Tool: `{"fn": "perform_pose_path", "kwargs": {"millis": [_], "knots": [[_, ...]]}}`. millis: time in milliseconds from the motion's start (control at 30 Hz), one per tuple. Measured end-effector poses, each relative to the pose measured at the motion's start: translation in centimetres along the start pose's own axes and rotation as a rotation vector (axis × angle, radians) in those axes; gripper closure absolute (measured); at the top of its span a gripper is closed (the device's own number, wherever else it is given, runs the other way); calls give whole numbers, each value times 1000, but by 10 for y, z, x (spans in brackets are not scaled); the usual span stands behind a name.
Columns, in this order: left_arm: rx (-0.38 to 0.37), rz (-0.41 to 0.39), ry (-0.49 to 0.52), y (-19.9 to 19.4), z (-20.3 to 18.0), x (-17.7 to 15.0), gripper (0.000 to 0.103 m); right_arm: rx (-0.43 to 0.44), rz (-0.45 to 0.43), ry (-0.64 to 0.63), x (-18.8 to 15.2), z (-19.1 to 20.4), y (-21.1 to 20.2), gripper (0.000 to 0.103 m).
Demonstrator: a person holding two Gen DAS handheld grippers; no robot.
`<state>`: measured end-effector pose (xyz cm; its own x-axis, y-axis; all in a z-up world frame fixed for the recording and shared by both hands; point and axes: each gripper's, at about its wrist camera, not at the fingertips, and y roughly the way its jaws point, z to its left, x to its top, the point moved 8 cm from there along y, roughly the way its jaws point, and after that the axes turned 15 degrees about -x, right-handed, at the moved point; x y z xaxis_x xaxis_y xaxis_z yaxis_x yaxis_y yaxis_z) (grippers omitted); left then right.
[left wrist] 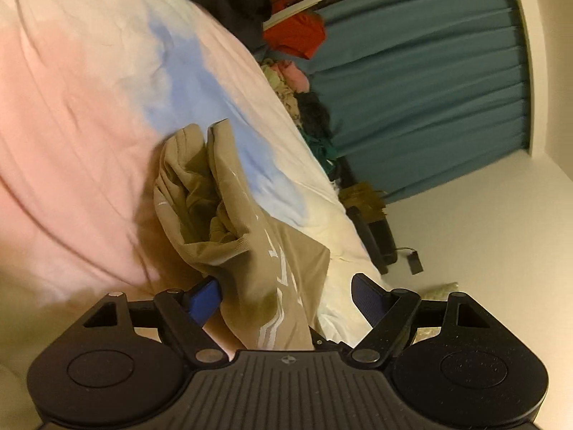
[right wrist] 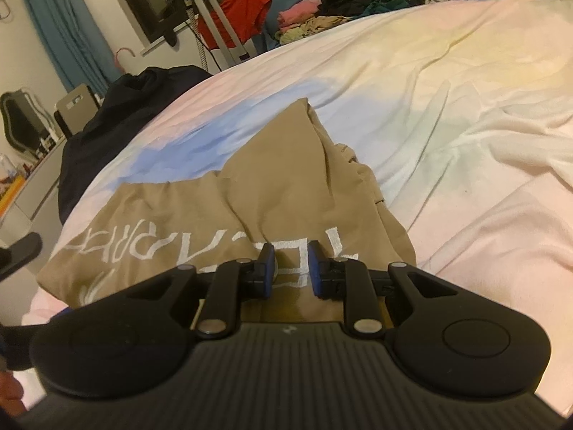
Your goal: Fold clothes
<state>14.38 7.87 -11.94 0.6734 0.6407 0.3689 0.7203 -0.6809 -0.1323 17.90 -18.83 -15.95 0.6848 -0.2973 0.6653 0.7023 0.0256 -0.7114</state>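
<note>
Lying crumpled on the bed (right wrist: 465, 125), the tan shirt (right wrist: 268, 193) (white lettering) sits between the left hand-held gripper (left wrist: 286, 295) and its wide-spread jaws. The right hand-held gripper (right wrist: 290, 268) hovers over it, jaws narrowly apart, gripping nothing.

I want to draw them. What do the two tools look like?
Both look alike. The left tool and right tool are black, with a ribbed middle, a round bulge on each side, silver rivets at the joints, and blue pads on the fingers. A tiny round mark sits in the middle.
</note>
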Motion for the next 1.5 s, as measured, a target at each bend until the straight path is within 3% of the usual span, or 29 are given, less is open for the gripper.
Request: {"fn": "perform_pose_path", "kwargs": {"millis": [67, 267, 333, 500, 667, 767, 833, 900, 967, 1000, 1033, 1100, 1233, 1500], "knots": [[33, 11, -26, 6, 9, 0, 24, 7, 7, 13, 0, 0, 0, 81], [149, 51, -16, 29, 30, 1, 43, 9, 9, 18, 0, 0, 0, 81], [124, 38, 17, 30, 22, 3, 56, 10, 7, 30, 1, -2, -2, 80], [34, 17, 101, 31, -1, 6, 60, 35, 9, 86, 6, -6, -7, 77], [129, 62, 112, 38, 10, 5, 51, 47, 20, 88, 6, -4, -6, 77], [170, 68, 86, 33, 21, 2, 64, 64, -4, 132, 12, -8, -17, 77], [155, 57, 80, 32, 19, 5, 73, 104, -15, 195, 19, -13, -29, 77], [138, 52, 81, 32, 18, 6, 77, 198, 1, 265, 22, -12, -41, 76], [127, 50, 83, 32, 17, 7, 79, 303, 32, 334, 22, -10, -51, 72], [122, 48, 81, 32, 16, 7, 80, 352, 58, 367, 21, -7, -54, 60], [116, 44, 78, 32, 15, 7, 80, 402, 84, 399, 19, -4, -56, 38], [103, 35, 66, 29, 14, 8, 81, 504, 141, 466, 13, 2, -56, 14], [68, 17, 52, 27, 10, 9, 82, 620, 274, 578, 1, 12, -43, 13], [-7, -18, 53, 28, 2, 11, 85, 708, 416, 795, -18, 16, -8, 13]]}}
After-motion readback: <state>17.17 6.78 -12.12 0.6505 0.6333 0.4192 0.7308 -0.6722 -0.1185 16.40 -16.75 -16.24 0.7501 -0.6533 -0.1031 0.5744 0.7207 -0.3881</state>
